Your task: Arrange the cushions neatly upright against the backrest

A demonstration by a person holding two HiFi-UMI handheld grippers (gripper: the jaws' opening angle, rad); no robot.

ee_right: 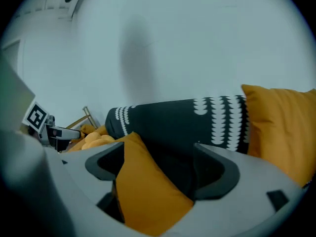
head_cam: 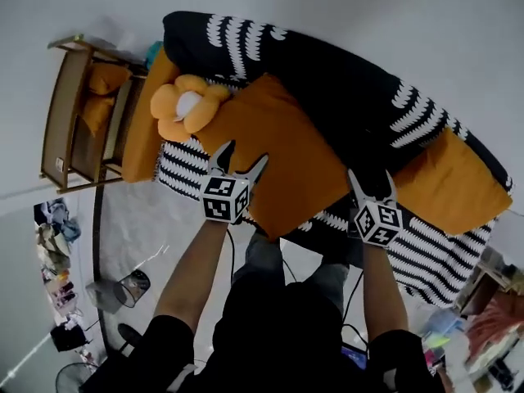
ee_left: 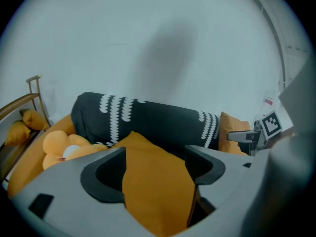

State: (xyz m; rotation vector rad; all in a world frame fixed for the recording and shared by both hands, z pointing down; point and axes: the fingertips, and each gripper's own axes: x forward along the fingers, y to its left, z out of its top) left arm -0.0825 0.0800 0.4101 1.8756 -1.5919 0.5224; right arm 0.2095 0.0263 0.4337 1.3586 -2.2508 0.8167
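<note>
At the far left stands a wooden rack (head_cam: 59, 117) with small orange cushions (head_cam: 102, 84) on it, set close against the sofa's end. Pale floor (head_cam: 139, 228) lies open in front of it, down to my legs. An end cushion (head_cam: 141, 133) stands tall at the sofa's left edge, and a flower plush (head_cam: 184, 105) leans just beside it, against the black backrest (head_cam: 344, 88).

My left gripper (head_cam: 243, 155) pinches the big orange cushion (head_cam: 286, 162) at its near-left edge. In the left gripper view the fabric fills the gap from one jaw to the other, which stand wide on the thick padding. The cushion tilts across the middle of the sofa. Its top corner reaches toward the backrest and its lower edge hangs over the front of the striped seat (head_cam: 184, 174).

Behind it the backrest shows a bare black stretch between the two white-patterned bands.

My right gripper (head_cam: 372, 180) grips the cushion's near-right corner. The right gripper view shows the corner pressed along the left jaw and meeting the right jaw only low down, with a dark gap above.

Farther right, the right-hand cushion (head_cam: 450, 178) leans against the backrest, well apart from the one I hold.
</note>
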